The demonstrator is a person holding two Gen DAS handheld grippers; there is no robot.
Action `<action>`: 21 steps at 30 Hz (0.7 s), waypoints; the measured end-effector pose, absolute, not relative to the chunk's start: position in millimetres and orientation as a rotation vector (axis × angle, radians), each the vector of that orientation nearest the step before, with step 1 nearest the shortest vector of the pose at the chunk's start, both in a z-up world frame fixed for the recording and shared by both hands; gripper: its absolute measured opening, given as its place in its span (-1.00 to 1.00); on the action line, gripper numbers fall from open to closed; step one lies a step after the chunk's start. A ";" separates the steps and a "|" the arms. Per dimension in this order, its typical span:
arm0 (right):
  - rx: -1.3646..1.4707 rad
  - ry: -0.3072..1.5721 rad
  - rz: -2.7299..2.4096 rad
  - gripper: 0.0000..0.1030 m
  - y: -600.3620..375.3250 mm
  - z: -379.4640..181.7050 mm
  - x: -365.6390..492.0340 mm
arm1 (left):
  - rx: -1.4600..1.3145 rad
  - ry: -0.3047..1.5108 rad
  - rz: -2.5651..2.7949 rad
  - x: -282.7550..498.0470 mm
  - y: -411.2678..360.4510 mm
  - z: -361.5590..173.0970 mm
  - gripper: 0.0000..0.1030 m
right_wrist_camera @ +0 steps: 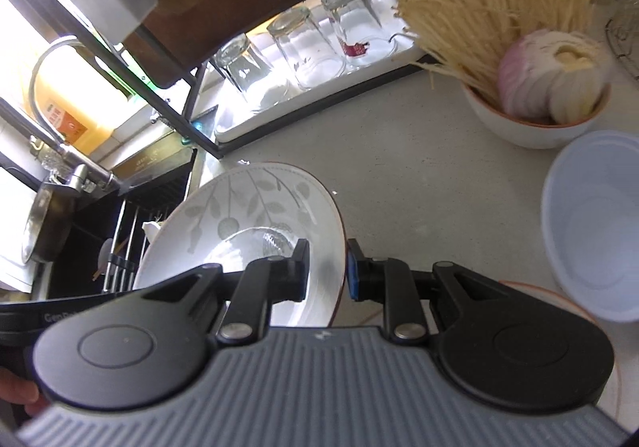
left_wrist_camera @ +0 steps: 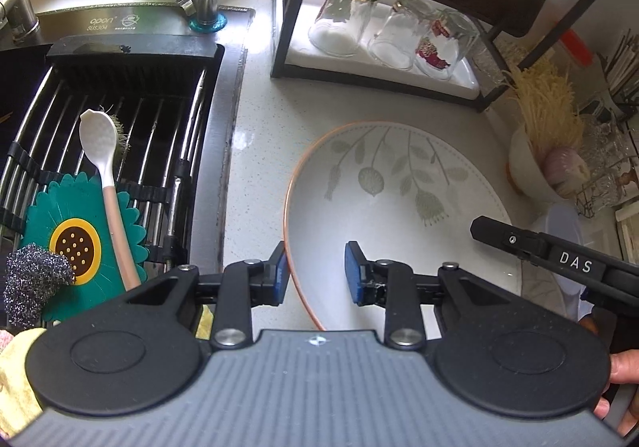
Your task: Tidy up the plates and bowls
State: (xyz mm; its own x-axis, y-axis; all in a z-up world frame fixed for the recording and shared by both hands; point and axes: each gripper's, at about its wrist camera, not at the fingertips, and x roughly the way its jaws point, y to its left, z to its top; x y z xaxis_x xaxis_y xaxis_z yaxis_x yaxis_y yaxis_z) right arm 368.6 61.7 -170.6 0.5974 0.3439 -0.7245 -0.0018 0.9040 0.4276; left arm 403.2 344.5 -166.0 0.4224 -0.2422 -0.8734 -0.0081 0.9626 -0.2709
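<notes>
The sink's steel back ledge (left_wrist_camera: 120,22) is stamped "opon" and "SUS304", and the right gripper's arm, crossing the left wrist view, carries a tag reading "DAS". An orange label on the yellow bottle (right_wrist_camera: 76,103) is too blurred to read. One leaf-patterned plate (left_wrist_camera: 399,207) with an orange rim is over the white counter (left_wrist_camera: 259,115), just right of the sink. The left gripper (left_wrist_camera: 315,273) has its blue pads either side of the plate's near-left rim; whether both pads press is hard to judge, though it appears clamped. The right gripper (right_wrist_camera: 328,271) pinches the opposite rim, jaws closed on it. Three glasses (left_wrist_camera: 343,16) stand upside down on a white tray. One pale blue bowl (right_wrist_camera: 595,223) is empty, and one white bowl (right_wrist_camera: 535,119) holds noodles and sliced onion.
</notes>
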 end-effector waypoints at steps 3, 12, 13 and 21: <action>0.393 0.892 0.211 -0.57 56.5 -162.1 357.3 | -0.251 1.116 -0.158 395.7 339.0 -158.6 -0.35; 0.366 0.861 0.176 -0.57 44.8 -139.2 319.8 | -0.256 1.078 -0.216 373.3 325.5 -133.7 -0.36; 0.368 0.864 0.168 -0.57 44.0 -136.3 315.5 | -0.262 1.074 -0.222 370.5 325.1 -130.8 -0.36; 0.367 0.830 0.146 -0.57 34.2 -115.1 279.9 | -0.254 1.017 -0.300 344.7 316.0 -110.4 -0.36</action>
State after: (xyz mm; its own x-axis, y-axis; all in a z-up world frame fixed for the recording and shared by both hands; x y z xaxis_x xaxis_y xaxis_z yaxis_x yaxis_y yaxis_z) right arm 279.9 34.2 -115.1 0.6694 0.2679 -0.6929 0.0160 0.9273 0.3740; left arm 344.7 316.0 -110.4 0.4916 -0.3608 -0.7925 0.1270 0.9301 -0.3447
